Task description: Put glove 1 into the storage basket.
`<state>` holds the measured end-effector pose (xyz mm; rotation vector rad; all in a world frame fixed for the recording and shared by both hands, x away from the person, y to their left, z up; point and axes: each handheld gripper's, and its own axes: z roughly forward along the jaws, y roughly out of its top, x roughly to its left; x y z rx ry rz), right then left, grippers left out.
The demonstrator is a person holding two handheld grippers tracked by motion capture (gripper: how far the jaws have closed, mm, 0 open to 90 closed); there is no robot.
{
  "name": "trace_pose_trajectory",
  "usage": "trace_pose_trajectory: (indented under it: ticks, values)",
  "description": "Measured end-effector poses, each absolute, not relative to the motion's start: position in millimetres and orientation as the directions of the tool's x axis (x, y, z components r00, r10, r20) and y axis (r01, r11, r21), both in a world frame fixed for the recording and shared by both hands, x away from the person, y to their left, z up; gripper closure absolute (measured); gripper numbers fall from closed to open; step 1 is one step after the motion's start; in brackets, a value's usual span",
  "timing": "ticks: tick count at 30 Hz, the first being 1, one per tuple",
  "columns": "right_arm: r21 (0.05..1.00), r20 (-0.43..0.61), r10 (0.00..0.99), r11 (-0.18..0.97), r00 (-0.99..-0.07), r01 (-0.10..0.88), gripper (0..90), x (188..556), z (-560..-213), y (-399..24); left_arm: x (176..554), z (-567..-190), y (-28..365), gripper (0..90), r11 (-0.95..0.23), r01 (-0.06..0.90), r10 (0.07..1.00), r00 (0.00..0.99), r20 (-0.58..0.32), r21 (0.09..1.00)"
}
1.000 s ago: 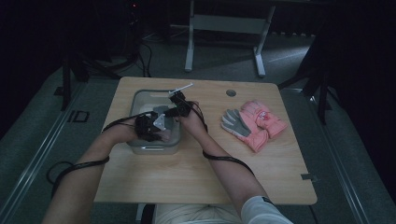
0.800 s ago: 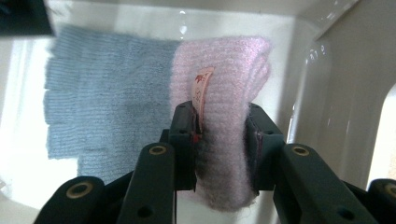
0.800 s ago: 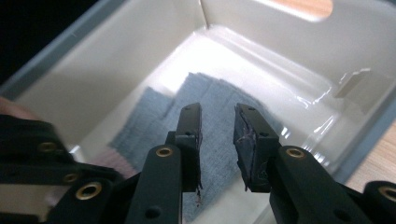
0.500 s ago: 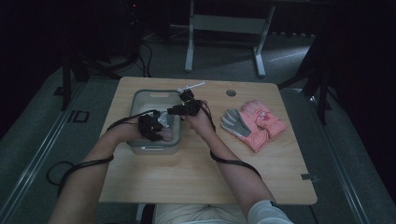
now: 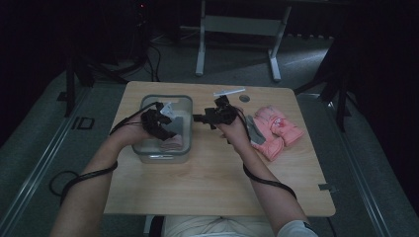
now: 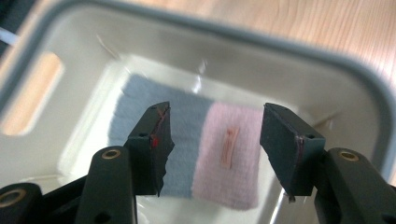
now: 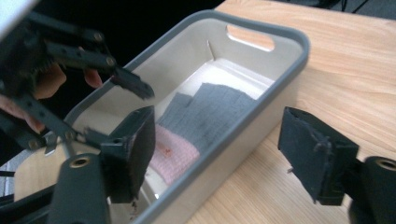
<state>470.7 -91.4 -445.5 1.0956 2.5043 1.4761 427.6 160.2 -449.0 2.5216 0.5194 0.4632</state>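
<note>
high view: you have both hand-held grippers up by the grey-rimmed bin (image 5: 185,101) on the wooden worktop (image 5: 207,187). your left hand-held gripper (image 5: 157,124) hangs over the bin's inside, and your right hand-held gripper (image 5: 200,118) sits just off the bin's right wall, over bare worktop, pointing back toward the bin. a folded glove (image 5: 173,142), grey at one end and pink at the other, lies flat on the bin's floor. in the left gripper view that glove (image 6: 205,154) shows below and between your left hand-held gripper's (image 6: 215,140) two jaws, which have just been opening; the pads stand apart on either side with a clear gap to the fabric, so nothing is gripped. a small pink tag runs along the pink half. in the right gripper view your right hand-held gripper (image 7: 217,149) is spread wide, its jaws having just been opening too, with one jaw in front of the bin's inside and the other over the worktop, and nothing pinched between them; the glove (image 7: 205,116) lies inside the bin (image 7: 261,88) beyond, grey part farther off and pink part nearer. to the right of your right hand, more pink and grey gloves (image 5: 274,129) lie in a heap on the worktop, well apart from the bin. a small round disc (image 5: 244,98) and a thin white strip (image 5: 229,92) rest near the worktop's far edge.
</note>
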Motion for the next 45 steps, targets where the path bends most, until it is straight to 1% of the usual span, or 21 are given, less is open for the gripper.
trace_pose_trajectory:
  ticks: [4, 8, 12, 17, 18, 20, 23, 26, 29, 31, 33, 35, 36, 38, 39, 40, 41, 42, 43, 44, 45]
  values:
    - [0.794, 0.287, 0.580, 0.301, -0.762, 0.528, 19.3, 460.5, -441.9, -113.2, 417.6, -441.0, 150.8, 42.7, -0.766, 0.267, 0.457, 0.866, 0.204, 0.585]
    - [0.809, 0.270, 0.594, 0.288, -0.758, 0.513, 19.2, 450.5, -440.5, -136.3, 408.8, -438.4, 138.8, 42.8, -0.755, 0.260, 0.446, 0.877, 0.179, 0.602]
    - [0.806, 0.251, 0.613, 0.295, -0.749, 0.512, 19.0, 445.5, -441.9, -157.5, 401.4, -436.5, 124.3, 42.7, -0.759, 0.243, 0.432, 0.882, 0.188, 0.605]
    - [0.827, 0.196, 0.640, 0.299, -0.743, 0.476, 16.6, 442.2, -446.7, -184.2, 392.4, -436.2, 102.4, 42.9, -0.750, 0.226, 0.411, 0.896, 0.170, 0.622]
    - [0.835, 0.195, 0.647, 0.285, -0.737, 0.471, 16.2, 442.2, -447.3, -190.5, 390.5, -437.2, 97.3, 42.8, -0.747, 0.221, 0.403, 0.901, 0.162, 0.627]
    - [0.835, 0.227, 0.652, 0.253, -0.723, 0.489, 15.5, 442.6, -448.8, -202.6, 386.8, -439.4, 86.4, 42.7, -0.756, 0.212, 0.390, 0.906, 0.166, 0.620]
    - [0.822, 0.237, 0.672, 0.246, -0.702, 0.513, 15.3, 442.2, -451.1, -219.2, 381.1, -442.5, 72.0, 42.2, -0.758, 0.191, 0.355, 0.923, 0.149, 0.623]
    - [0.792, 0.253, 0.694, 0.252, -0.674, 0.556, 15.2, 440.4, -452.9, -235.5, 375.1, -446.0, 61.0, 38.7, -0.769, 0.177, 0.332, 0.932, 0.147, 0.614]
    - [0.778, 0.265, 0.700, 0.250, -0.663, 0.576, 13.9, 436.3, -453.2, -250.7, 370.6, -450.8, 52.5, 32.5, -0.776, 0.177, 0.320, 0.938, 0.136, 0.605]
    - [0.777, 0.248, 0.708, 0.262, -0.661, 0.572, 12.1, 433.0, -452.7, -258.2, 368.0, -455.0, 47.3, 27.2, -0.782, 0.173, 0.308, 0.943, 0.130, 0.599]
    - [0.779, 0.256, 0.704, 0.256, -0.663, 0.573, 10.7, 430.1, -451.9, -264.6, 365.2, -460.7, 42.4, 18.2, -0.786, 0.172, 0.300, 0.946, 0.123, 0.594]
    - [0.784, 0.232, 0.704, 0.274, -0.671, 0.558, 10.4, 428.0, -452.3, -269.1, 362.3, -467.6, 37.7, 13.9, -0.787, 0.181, 0.296, 0.950, 0.103, 0.590]
    - [0.785, 0.214, 0.704, 0.288, -0.677, 0.548, 11.8, 427.2, -452.9, -270.8, 360.3, -471.4, 35.3, 13.7, -0.783, 0.184, 0.298, 0.950, 0.098, 0.594]
    - [0.784, 0.190, 0.697, 0.316, -0.691, 0.534, 18.2, 427.2, -454.5, -275.0, 354.8, -478.9, 30.2, 9.7, -0.789, 0.176, 0.288, 0.952, 0.101, 0.588]
    - [0.784, 0.181, 0.693, 0.326, -0.698, 0.528, 25.2, 427.1, -455.1, -277.2, 351.6, -482.8, 27.5, 8.2, -0.797, 0.170, 0.282, 0.953, 0.108, 0.580]
    - [0.786, 0.148, 0.699, 0.346, -0.700, 0.512, 30.1, 427.4, -455.9, -278.9, 348.3, -486.8, 24.5, 6.2, -0.806, 0.166, 0.277, 0.954, 0.113, 0.568]
    - [0.779, 0.104, 0.713, 0.375, -0.694, 0.502, 37.5, 427.6, -456.4, -279.7, 344.8, -491.3, 21.9, 3.7, -0.807, 0.155, 0.265, 0.957, 0.116, 0.569]
    - [0.769, 0.069, 0.719, 0.404, -0.692, 0.496, 42.2, 428.6, -457.3, -280.4, 342.0, -495.3, 20.0, 2.0, -0.807, 0.154, 0.262, 0.959, 0.112, 0.570]
    - [0.763, 0.060, 0.722, 0.412, -0.689, 0.498, 46.1, 430.4, -458.6, -281.3, 340.4, -499.4, 18.9, 1.9, -0.799, 0.165, 0.271, 0.957, 0.102, 0.578]
    - [0.757, 0.064, 0.723, 0.415, -0.688, 0.506, 54.1, 432.5, -460.2, -282.2, 339.3, -503.5, 18.6, 1.9, -0.788, 0.179, 0.281, 0.956, 0.087, 0.589]
    - [0.743, 0.067, 0.722, 0.425, -0.689, 0.518, 57.1, 434.9, -462.2, -282.6, 338.1, -507.8, 18.6, 1.8, -0.780, 0.186, 0.286, 0.955, 0.076, 0.598]
